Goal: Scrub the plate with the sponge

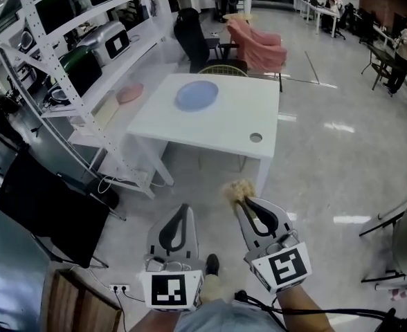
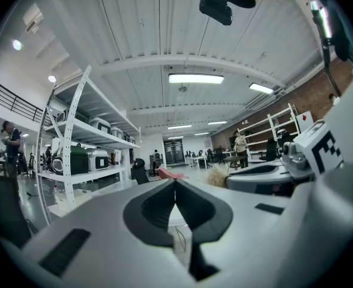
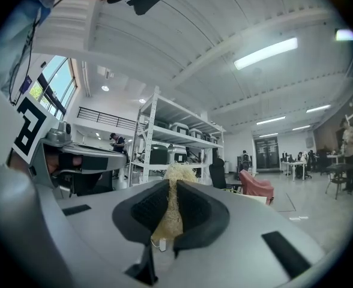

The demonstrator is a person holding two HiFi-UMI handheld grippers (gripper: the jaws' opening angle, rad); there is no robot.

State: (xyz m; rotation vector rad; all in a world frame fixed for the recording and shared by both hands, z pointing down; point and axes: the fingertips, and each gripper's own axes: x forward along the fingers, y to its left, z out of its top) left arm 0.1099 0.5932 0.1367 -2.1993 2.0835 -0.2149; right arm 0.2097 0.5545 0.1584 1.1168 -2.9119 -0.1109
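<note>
Approach step; scrubbing not begun. Left gripper (image 1: 181,213) hangs well short of the bench (image 1: 239,124), jaws pressed together on nothing. Blue plate (image 1: 196,95) lies flat on the bench's far half, nothing on it. Right gripper (image 1: 245,203), short of the bench's near edge, has its jaws clamped on the straw-coloured sponge (image 1: 238,189), tuft sticking out past the tips. Next, probably: close on the bench, steady the plate's rim, bring the sponge down onto it.

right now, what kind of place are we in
Probably an open lab or workshop hall: tall white shelving loaded with boxy appliances, a white table on a polished floor, and desks at the far end.
</note>
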